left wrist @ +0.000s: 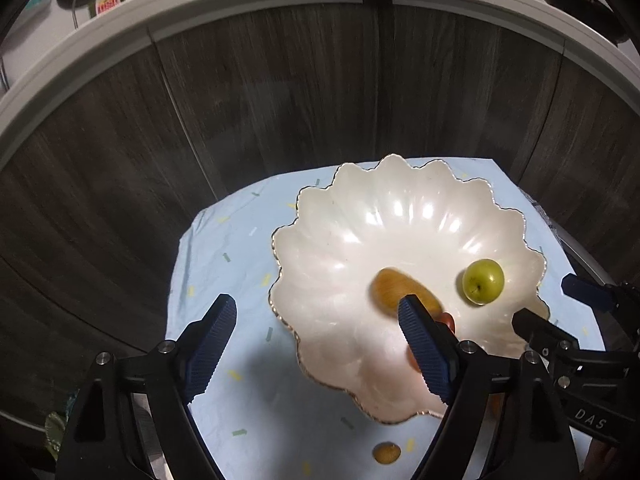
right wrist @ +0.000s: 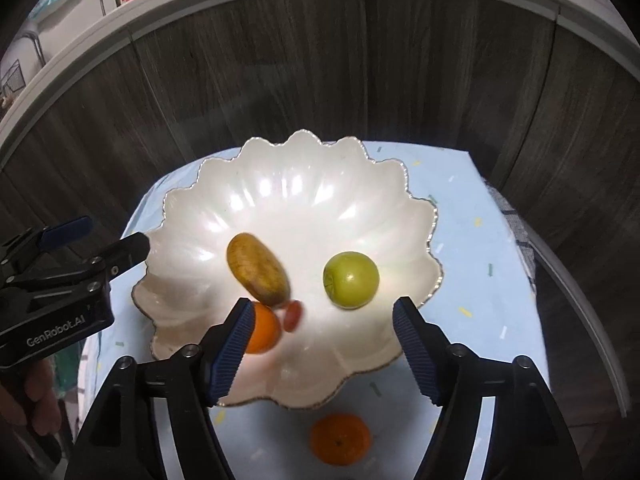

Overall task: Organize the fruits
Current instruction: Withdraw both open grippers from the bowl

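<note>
Four fruits lie in the scalloped white bowl (right wrist: 296, 184). From left to right in the right wrist view, the left gripper (right wrist: 108, 240) reaches in over the bowl's left rim with its jaws spread and nothing between them. Next come the brown kiwi (right wrist: 258, 274), blurred, an orange (right wrist: 266, 330) partly behind the right gripper's left finger, and a small red fruit (right wrist: 293, 315) beside it. The green apple (right wrist: 351, 280) lies just ahead of the right gripper (right wrist: 322, 314), whose jaws stand apart and empty. A second orange (right wrist: 340, 436) sits on the cloth below the bowl.

"GenRobot.AI" is printed on the left gripper's body. The pale blue cloth (right wrist: 472, 240) has small coloured flecks. Dark wood-grain cabinet doors (right wrist: 280, 72) rise behind, under a white counter edge (right wrist: 240, 0).
</note>
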Demonstrator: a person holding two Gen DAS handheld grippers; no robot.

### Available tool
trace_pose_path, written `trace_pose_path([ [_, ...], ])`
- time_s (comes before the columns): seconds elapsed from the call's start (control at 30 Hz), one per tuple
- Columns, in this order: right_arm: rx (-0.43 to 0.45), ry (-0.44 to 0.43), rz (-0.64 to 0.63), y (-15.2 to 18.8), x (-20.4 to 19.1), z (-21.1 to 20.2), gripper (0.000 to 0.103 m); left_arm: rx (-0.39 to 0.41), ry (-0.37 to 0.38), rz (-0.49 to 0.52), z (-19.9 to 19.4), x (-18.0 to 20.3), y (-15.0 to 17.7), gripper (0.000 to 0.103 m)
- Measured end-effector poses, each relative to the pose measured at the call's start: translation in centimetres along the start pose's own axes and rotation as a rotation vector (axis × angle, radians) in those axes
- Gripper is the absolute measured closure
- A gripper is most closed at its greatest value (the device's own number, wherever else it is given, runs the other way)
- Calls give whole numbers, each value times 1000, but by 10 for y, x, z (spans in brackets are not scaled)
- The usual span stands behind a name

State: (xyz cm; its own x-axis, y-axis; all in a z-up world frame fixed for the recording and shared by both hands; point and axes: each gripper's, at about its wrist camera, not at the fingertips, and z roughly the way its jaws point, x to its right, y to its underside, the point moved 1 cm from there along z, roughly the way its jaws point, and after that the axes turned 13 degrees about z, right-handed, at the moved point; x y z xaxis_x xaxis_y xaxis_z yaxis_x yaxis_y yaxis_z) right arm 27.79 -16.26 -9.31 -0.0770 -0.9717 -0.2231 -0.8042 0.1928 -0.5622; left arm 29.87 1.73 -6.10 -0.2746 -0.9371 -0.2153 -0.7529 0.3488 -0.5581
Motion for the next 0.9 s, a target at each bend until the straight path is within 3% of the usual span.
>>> trace_pose_path([
  [0.23, 38, 1, 2, 2, 4, -24, 29, 27, 0, 4, -27, 8, 2, 14],
  [0.9, 130, 3, 19, 11, 17, -79, 29, 78, 21, -12, -86, 29, 17, 14],
])
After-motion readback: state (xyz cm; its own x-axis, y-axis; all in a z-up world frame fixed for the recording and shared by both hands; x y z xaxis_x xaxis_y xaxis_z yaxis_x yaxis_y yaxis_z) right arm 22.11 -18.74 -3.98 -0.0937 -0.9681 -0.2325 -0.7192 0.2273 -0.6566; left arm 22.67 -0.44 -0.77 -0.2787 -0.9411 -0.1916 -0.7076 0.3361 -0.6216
